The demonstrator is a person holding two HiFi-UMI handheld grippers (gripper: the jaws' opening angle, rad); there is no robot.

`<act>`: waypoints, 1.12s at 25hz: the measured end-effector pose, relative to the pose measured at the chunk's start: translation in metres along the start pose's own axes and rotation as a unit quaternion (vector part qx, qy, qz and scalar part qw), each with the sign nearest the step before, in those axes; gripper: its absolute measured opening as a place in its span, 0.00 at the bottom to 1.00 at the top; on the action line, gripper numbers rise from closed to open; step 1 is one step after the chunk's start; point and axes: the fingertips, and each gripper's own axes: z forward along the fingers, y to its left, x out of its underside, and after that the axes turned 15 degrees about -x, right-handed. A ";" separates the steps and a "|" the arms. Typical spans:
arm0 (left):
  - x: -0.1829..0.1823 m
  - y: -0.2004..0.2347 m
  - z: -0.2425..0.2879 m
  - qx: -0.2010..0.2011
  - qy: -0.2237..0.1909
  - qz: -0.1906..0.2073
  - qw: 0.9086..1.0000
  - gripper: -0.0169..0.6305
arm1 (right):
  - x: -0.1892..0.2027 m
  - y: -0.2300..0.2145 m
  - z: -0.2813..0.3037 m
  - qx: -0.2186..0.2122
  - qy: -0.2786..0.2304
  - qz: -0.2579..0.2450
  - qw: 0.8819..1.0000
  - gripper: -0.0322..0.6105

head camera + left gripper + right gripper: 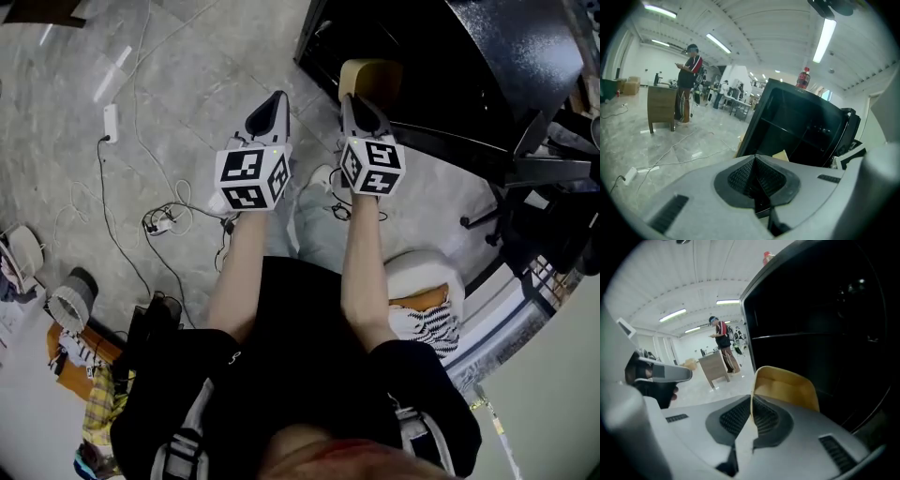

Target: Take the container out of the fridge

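- Right gripper (362,105) (751,405): jaws closed on the thin wall of a yellow container (371,77) (788,386), pinched at its edge.
- Container sits at 12 o'clock from the right gripper, outside the dark cavity and just in front of the black fridge (450,66) (825,333).
- Container's hollow side faces back toward the right gripper. In the head view its broader span runs 9 to 3, though its true long axis is unclear.
- Left gripper (272,105) (754,163): jaws pressed together, nothing between them. It hangs at 9 o'clock of the right gripper, over grey floor.
- Red-capped bottle (802,78) stands on the fridge top.
- Person (689,79) stands by a wooden cabinet (661,105), far off at 10 o'clock in the left gripper view.
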 end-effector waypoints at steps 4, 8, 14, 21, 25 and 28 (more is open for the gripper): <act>-0.025 -0.010 -0.013 0.002 -0.030 0.018 0.999 0.04 | -0.027 0.022 -0.020 -0.018 -0.056 0.050 0.997 0.07; -0.053 -0.024 -0.031 0.009 -0.064 0.041 0.997 0.04 | -0.057 0.044 -0.047 -0.037 -0.103 0.073 0.991 0.07; -0.094 -0.029 -0.055 0.005 -0.113 0.059 0.992 0.04 | -0.096 0.080 -0.069 -0.076 -0.131 0.022 0.988 0.07; -0.139 -0.042 -0.082 0.006 -0.167 0.065 0.984 0.04 | -0.149 0.101 -0.088 -0.107 -0.176 -0.024 0.978 0.07; -0.151 -0.052 -0.096 0.006 -0.188 0.073 0.979 0.04 | -0.167 0.104 -0.101 -0.112 -0.186 -0.056 0.975 0.07; -0.153 -0.054 -0.103 0.003 -0.198 0.079 0.977 0.04 | -0.172 0.105 -0.105 -0.113 -0.187 -0.072 0.973 0.07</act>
